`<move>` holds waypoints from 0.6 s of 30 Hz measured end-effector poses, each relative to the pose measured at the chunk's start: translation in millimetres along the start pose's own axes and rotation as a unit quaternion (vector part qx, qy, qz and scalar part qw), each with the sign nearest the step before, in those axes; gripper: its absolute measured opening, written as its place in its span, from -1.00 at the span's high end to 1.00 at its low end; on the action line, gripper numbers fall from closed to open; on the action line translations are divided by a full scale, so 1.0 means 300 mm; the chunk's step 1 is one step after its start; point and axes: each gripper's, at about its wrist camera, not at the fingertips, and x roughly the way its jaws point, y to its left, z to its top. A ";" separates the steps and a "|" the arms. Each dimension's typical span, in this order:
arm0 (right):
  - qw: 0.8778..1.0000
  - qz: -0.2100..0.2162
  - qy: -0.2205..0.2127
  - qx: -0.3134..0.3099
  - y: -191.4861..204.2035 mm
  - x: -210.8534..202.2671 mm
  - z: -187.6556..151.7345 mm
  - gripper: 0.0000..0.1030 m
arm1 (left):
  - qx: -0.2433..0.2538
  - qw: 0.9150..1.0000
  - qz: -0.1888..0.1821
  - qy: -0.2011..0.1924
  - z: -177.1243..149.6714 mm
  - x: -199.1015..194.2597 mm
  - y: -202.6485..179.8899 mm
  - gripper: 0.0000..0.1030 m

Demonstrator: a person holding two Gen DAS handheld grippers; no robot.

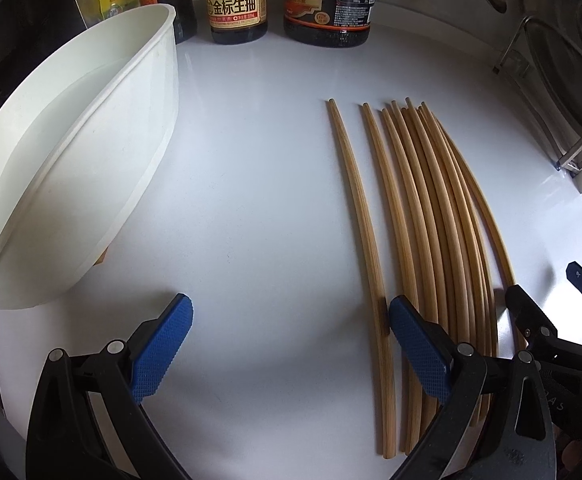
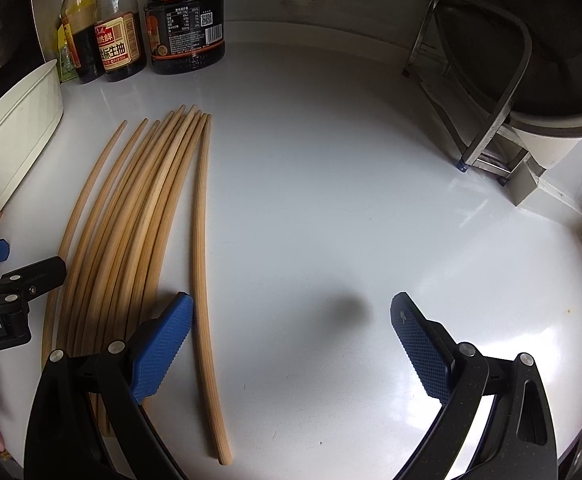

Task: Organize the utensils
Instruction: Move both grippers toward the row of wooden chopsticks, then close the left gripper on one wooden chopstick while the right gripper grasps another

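Note:
Several wooden chopsticks (image 1: 423,216) lie side by side on the white counter, tips pointing away; the same bundle of chopsticks (image 2: 139,216) shows in the right wrist view. My left gripper (image 1: 291,340) is open just above the counter, its right pad beside the leftmost stick (image 1: 361,208), nothing between its fingers. My right gripper (image 2: 291,340) is also open and holds nothing, with its left pad next to the rightmost stick (image 2: 199,240). A white oval container (image 1: 75,152) stands tilted at the left; the container (image 2: 15,136) is also at the left edge of the right wrist view.
Sauce bottles (image 1: 235,0) and a dark jar (image 1: 327,0) line the back wall. A metal rack (image 2: 487,92) holding a pot (image 2: 563,80) stands at the right. The right gripper (image 1: 547,320) shows at the left wrist view's edge.

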 end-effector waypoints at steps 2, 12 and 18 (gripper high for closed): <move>1.000 -0.005 -0.006 0.000 0.001 0.001 0.003 -0.83 | -0.005 1.000 0.006 -0.002 0.008 0.006 0.003 -0.88; 0.999 0.019 -0.025 -0.028 0.042 0.003 0.030 -0.48 | -0.009 1.000 0.010 -0.020 0.016 0.006 0.011 -0.78; 0.998 0.039 -0.025 -0.038 0.071 -0.006 0.039 0.16 | 0.014 0.999 -0.002 -0.031 0.005 -0.022 -0.016 -0.21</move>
